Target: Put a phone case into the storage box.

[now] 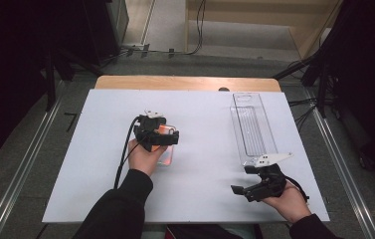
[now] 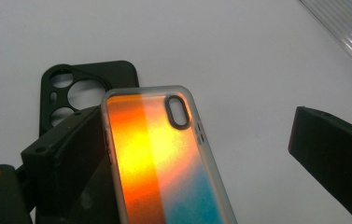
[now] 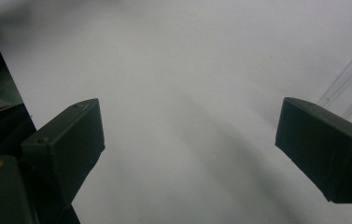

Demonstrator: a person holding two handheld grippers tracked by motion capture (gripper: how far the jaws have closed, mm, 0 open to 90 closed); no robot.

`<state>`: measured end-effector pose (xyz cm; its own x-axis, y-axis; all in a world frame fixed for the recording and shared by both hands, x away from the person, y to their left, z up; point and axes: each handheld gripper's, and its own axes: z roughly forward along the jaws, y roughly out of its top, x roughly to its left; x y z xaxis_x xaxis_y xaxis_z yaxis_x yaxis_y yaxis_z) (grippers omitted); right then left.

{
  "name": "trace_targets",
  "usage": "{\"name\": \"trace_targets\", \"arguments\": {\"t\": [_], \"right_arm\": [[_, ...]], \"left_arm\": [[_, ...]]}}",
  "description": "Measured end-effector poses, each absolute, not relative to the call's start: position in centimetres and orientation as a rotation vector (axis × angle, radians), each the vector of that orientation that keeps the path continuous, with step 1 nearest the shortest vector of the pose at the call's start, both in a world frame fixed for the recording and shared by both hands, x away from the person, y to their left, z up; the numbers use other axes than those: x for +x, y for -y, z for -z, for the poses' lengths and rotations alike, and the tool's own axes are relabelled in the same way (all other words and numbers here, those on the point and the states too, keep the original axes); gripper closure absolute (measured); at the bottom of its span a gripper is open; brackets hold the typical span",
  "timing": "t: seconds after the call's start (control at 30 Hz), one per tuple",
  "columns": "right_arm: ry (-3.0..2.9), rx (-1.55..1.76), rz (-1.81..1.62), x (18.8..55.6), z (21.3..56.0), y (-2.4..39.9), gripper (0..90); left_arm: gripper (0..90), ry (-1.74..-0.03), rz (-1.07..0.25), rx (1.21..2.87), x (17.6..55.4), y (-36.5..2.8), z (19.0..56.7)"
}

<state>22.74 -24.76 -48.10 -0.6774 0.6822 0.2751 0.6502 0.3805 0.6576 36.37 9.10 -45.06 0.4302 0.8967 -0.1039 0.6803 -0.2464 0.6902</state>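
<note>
A phone case (image 2: 164, 163) with a clear rim and an orange, yellow and teal back lies between the jaws of my left gripper (image 2: 194, 121). Its left edge is against the left jaw, while the right jaw stands well clear, so the gripper is open. The case partly covers a black phone case (image 2: 122, 74) with round camera cut-outs. In the high view the left gripper (image 1: 157, 134) hovers mid-table over the orange case (image 1: 167, 152). My right gripper (image 1: 242, 180) rests near the front right, open (image 3: 187, 116) with nothing between its jaws.
A long clear plastic tray (image 1: 252, 127) lies lengthwise at the right of the white tabletop (image 1: 205, 109); its ribbed edge (image 2: 346, 28) shows at the top right of the left gripper view. A wooden table edge (image 1: 185, 82) runs along the back.
</note>
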Motion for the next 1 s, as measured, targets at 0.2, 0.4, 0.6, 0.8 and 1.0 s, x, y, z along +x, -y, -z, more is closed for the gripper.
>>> {"name": "trace_targets", "arguments": {"t": [0.2,0.4,0.6,0.8,1.0], "right_arm": [[-2.573,1.241,-1.195,22.7,48.1,24.8,6.4],[-2.574,1.244,-1.193,22.7,48.1,24.8,6.4],[-2.572,1.242,-1.194,22.7,48.1,24.7,6.4],[-2.574,1.239,-1.191,22.7,48.1,24.7,6.4],[-2.573,1.238,-1.189,22.7,48.1,24.7,6.4]], "left_arm": [[4.4,-1.352,-0.419,2.013,36.4,-9.0,45.5],[4.4,-1.357,-0.432,2.017,36.3,-8.7,45.9],[4.4,-1.368,-0.437,2.034,36.3,-8.5,46.4],[4.4,-1.386,-0.444,2.043,36.2,-8.5,47.0],[4.4,-1.397,-0.45,2.067,36.2,-8.4,47.8]]}}
